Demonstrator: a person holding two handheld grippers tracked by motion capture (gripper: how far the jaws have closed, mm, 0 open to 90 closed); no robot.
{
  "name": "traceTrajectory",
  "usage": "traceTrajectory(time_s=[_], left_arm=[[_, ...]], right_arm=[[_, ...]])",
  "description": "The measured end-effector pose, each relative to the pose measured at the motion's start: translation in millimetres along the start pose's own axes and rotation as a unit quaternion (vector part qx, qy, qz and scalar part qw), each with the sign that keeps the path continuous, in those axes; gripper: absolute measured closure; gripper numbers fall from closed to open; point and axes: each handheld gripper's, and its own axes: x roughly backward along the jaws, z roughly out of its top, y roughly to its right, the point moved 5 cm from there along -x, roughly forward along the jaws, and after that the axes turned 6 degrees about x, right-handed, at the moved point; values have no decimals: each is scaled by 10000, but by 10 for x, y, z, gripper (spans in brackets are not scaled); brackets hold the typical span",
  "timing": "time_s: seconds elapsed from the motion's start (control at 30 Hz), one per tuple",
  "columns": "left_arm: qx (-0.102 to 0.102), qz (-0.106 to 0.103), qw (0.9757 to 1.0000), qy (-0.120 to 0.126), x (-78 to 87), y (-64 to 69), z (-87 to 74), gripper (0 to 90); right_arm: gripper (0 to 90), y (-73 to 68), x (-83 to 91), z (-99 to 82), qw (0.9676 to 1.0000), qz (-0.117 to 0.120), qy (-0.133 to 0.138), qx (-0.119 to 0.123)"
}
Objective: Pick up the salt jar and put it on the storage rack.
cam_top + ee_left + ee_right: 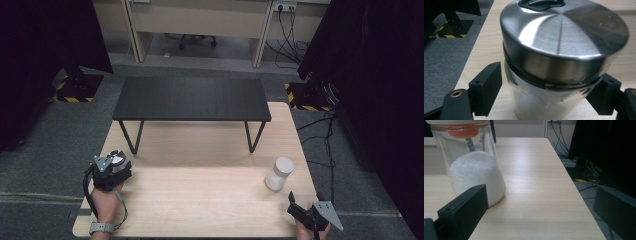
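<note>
Left claw (113, 164) sits at the lower left of the high view, right at the surface (200, 200) edge, and it is around a steel-lidded jar (118, 158). In the left gripper view the jar (559, 62) takes up the middle and right of the frame: a brushed metal lid with a black knob at the top edge, a clear body with white contents below. One jaw stands at lower left, just beside the jar wall with a thin gap showing; the other is at lower right, tucked under the lid's rim, and contact there is hard to judge. So the left claw is partly closed around the jar, not yet visibly clamped on it.

Right claw (296, 209) is at the lower right of the high view, released and holding nothing. Just above it stands a white jar (278, 173), near the right edge of the surface. In the right gripper view that jar (474, 170) is at upper left, clear glass, white grains inside, an orange part under its lid. One jaw sits lower left in front of it, the other far off at lower right.

A black bench (192, 98) spans the upper middle of the high view, standing on the surface.
</note>
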Motion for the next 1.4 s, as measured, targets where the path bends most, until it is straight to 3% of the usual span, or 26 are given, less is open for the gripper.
traceTrajectory(time_s=[0.17,0.3,0.97,1.4], left_arm=[[-126,-58,9999,30,-2,10,2,300],[-215,-17,9998,3,-4,38,18,309],[31,-50,10000,21,54,15,13,313],[100,-240,9996,96,298,126,244,313]], right_arm=[[3,4,4,-5,10000,3,21,-20],[3,15,8,-10,10000,26,41,-62],[3,12,4,-2,10000,26,4,-46],[3,34,4,9,9998,54,-37,-200]])
